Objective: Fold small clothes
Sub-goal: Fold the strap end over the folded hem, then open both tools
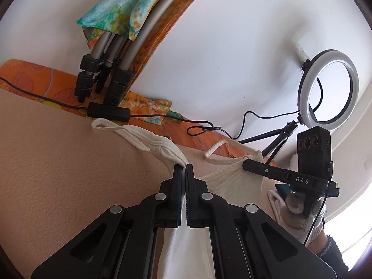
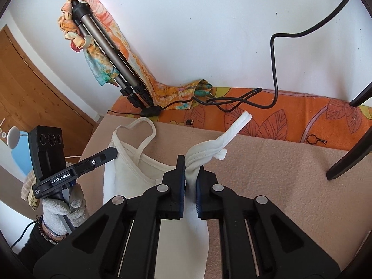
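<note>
A small white sleeveless top [image 1: 232, 176] hangs lifted off the beige blanket [image 1: 58, 162], held by both shoulders. My left gripper [image 1: 185, 166] is shut on one bunched shoulder, and its strap [image 1: 130, 130] trails away to the left. In the right wrist view my right gripper [image 2: 191, 165] is shut on the other shoulder, whose strap [image 2: 234, 127] sticks up to the right. The top's cream neckline [image 2: 148, 169] sags between the two grippers. The left gripper [image 2: 112, 151] shows at the left there, held by a gloved hand [image 2: 58, 211]. The right gripper [image 1: 246, 162] reaches into the left wrist view from the right.
A folded tripod [image 2: 111, 53] wrapped in a colourful scarf [image 2: 97, 21] leans on the white wall. A ring light [image 1: 327, 88] on a small stand sits at the right. Black cables [image 2: 232, 102] lie on the orange floral sheet [image 2: 290, 116]. A wooden door [image 2: 30, 81] is at the left.
</note>
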`<state>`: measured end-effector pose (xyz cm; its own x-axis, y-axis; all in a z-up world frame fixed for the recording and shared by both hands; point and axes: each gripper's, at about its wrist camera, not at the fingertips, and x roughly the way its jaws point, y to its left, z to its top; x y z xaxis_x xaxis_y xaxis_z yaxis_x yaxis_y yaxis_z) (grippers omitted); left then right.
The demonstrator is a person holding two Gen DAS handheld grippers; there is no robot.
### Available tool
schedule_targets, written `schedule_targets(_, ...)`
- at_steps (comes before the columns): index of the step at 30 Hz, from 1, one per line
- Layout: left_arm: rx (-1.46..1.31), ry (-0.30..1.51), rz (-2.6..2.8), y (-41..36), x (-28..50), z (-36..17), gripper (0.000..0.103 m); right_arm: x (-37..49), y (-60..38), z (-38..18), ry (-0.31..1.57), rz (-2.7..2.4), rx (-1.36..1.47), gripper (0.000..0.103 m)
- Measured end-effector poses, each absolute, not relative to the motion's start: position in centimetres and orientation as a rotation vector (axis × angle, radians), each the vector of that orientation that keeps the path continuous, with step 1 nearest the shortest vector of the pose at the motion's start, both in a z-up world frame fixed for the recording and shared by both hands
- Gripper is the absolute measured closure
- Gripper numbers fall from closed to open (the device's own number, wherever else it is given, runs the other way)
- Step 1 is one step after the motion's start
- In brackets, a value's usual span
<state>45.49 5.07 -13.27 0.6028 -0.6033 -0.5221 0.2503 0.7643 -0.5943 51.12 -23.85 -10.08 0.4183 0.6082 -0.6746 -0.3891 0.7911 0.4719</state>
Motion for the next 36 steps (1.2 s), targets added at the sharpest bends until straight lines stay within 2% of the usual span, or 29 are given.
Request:
schedule_targets(9, -0.406, 0.725, -0.583, 4.2, 41.5, -9.9, 0.102, 47.3, -24.9, -6.9, 0.889, 0.682, 0.264, 0.095)
schedule_targets(20, -0.281, 0.721, -0.59, 4.0, 33.6, -7.5, 0.102, 38.5, -24.9, -3.4, 0.832, 0.718, 0.181, 0.095)
schedule_targets(27, -0.159, 0.768, -0.595, 3.2, 28.7, -8.3, 0.102, 32.2, -24.9, -4.6, 0.851, 0.703, 0.106, 0.095)
schedule_targets(36, 0.014, 0.839, -0.596, 1.9, 24.2, -11.8, 0.102, 27.7, -25.0, -8.8, 0.912, 0.678, 0.07, 0.095)
